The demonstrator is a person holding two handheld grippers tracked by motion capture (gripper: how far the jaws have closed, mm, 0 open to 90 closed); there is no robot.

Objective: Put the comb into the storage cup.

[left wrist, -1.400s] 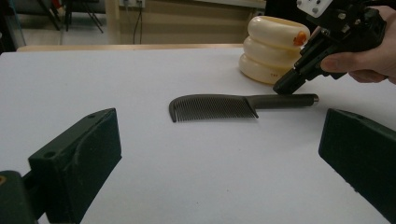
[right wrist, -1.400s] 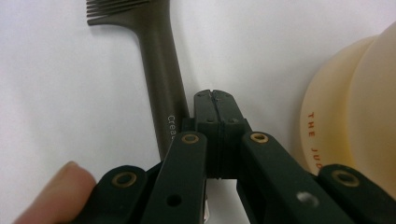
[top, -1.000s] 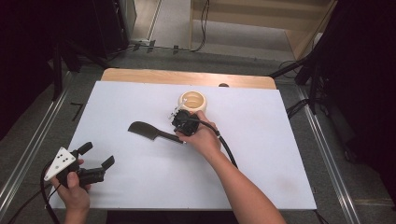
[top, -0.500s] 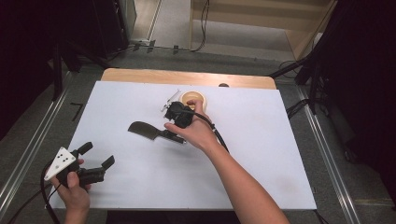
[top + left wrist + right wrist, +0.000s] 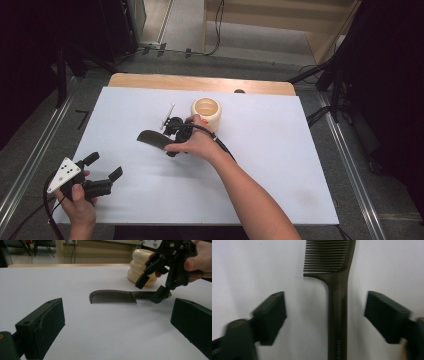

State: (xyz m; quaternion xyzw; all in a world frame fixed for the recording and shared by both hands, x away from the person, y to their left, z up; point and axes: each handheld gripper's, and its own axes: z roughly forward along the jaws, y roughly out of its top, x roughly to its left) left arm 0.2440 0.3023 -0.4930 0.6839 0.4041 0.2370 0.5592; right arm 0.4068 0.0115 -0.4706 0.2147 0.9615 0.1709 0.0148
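Nearest the person, at the front left corner of the white-topped bench [image 5: 280,170], the left tongs [image 5: 102,170] rest in the left hand [image 5: 77,207], well apart from the dark brown plastic comb [image 5: 152,139]. Their two black jaws stand wide apart with nothing between them, as the left gripper view shows, and they point toward the comb [image 5: 113,296].

Farther in, the comb lies flat on the bench about midway across. Its toothed end points to the left of the high view and its narrow handle to the right. The right tongs [image 5: 175,137], held in the right hand [image 5: 197,145], hang directly over that handle. In the right gripper view the handle [image 5: 337,320] runs straight up the gap between the two black pads [image 5: 270,315], which stand clear of it on either side, so these tongs are open around the handle and not yet gripping it. Their jaws have just been closing in. From the left gripper view the lower tip of the right tongs [image 5: 156,288] sits right at the handle's end.

Just beyond the comb's handle stands a cream ribbed round pot [image 5: 206,112], upright and open at the top. What can be seen of its inside looks bare; its bottom is hidden.
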